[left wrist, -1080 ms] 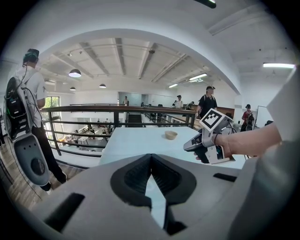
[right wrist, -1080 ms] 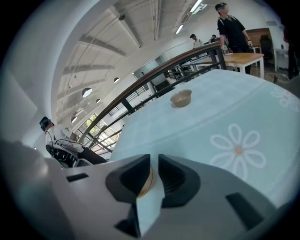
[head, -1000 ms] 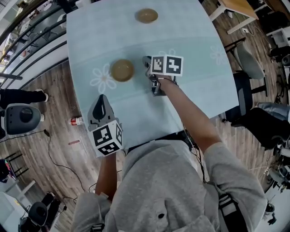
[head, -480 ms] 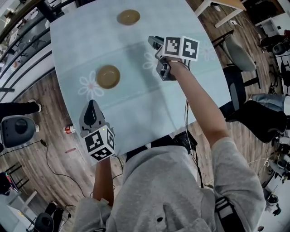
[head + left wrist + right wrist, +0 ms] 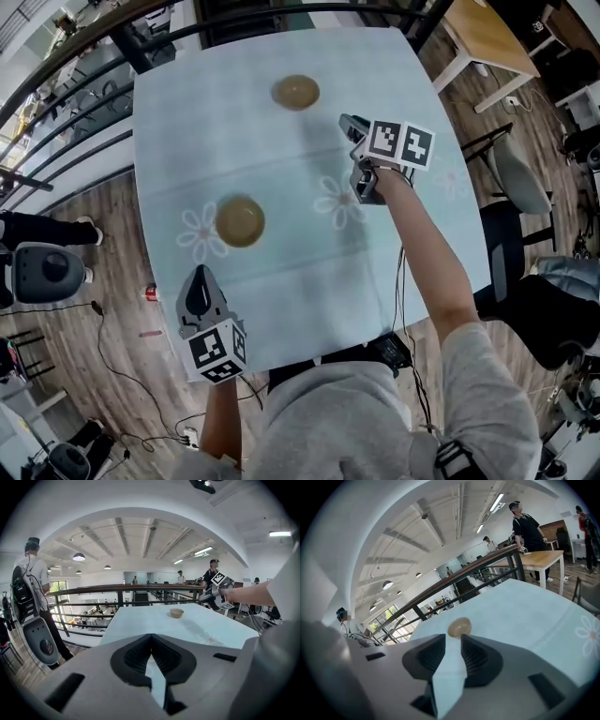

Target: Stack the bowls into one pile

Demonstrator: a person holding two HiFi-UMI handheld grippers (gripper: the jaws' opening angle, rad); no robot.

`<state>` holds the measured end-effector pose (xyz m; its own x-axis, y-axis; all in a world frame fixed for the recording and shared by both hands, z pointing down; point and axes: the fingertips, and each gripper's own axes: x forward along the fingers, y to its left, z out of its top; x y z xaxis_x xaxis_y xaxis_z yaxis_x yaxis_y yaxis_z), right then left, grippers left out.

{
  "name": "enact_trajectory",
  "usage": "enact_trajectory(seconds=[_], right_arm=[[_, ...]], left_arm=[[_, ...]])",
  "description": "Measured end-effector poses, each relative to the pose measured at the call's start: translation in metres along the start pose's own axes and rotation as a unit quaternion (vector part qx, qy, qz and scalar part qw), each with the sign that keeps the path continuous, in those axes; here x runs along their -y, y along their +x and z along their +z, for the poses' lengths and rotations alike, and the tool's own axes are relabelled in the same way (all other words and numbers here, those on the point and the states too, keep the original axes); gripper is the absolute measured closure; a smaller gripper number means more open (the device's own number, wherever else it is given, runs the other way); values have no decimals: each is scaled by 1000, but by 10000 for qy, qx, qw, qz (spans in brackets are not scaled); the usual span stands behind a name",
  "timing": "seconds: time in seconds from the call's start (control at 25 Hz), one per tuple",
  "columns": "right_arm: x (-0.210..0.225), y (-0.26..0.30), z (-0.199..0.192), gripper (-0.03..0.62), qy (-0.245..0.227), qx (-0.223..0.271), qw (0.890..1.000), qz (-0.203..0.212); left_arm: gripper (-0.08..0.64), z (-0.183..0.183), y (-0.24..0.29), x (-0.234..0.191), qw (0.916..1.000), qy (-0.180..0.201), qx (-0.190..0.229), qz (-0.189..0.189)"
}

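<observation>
Two tan bowls stand apart on the pale blue table [image 5: 187, 112]. The far bowl [image 5: 295, 92] is near the back edge and the near bowl [image 5: 240, 221] sits left of centre beside a flower print. My right gripper [image 5: 351, 123] hovers over the table, right of the far bowl. In the right gripper view its jaws [image 5: 451, 639] stand open and empty, with the far bowl [image 5: 459, 626] just beyond them. My left gripper [image 5: 198, 292] hangs over the table's front left edge, shut and empty [image 5: 151, 637]. One bowl [image 5: 176, 613] shows small ahead of it.
A black railing [image 5: 84, 66] runs along the table's left and far sides. Chairs [image 5: 511, 178] and a wooden table [image 5: 483, 33] stand to the right. A small bottle [image 5: 150, 292] lies on the wooden floor left of the table. Other people [image 5: 525, 527] stand far off.
My right gripper has moved away from me, from beside the near bowl toward the far bowl. The left gripper has stayed at the front left edge.
</observation>
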<state>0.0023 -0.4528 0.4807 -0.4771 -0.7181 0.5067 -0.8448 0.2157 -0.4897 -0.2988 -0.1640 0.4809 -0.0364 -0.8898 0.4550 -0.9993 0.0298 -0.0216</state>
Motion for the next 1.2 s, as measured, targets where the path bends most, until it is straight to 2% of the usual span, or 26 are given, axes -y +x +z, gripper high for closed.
enact_trajectory(seconds=[0.28, 0.56, 0.8, 1.2], right_arm=[[25, 62, -10, 493, 246, -161, 9993, 222], [35, 119, -19, 494, 534, -272, 9974, 408], [40, 148, -16, 494, 773, -240, 9960, 371], [49, 171, -13, 494, 1544, -128, 9868, 462]], left_arm=[[543, -12, 26, -7, 9996, 5, -68, 271], [543, -43, 45, -12, 9987, 54, -249, 431], [543, -57, 53, -22, 9978, 35, -352, 558], [543, -71, 57, -26, 9968, -35, -478, 640]])
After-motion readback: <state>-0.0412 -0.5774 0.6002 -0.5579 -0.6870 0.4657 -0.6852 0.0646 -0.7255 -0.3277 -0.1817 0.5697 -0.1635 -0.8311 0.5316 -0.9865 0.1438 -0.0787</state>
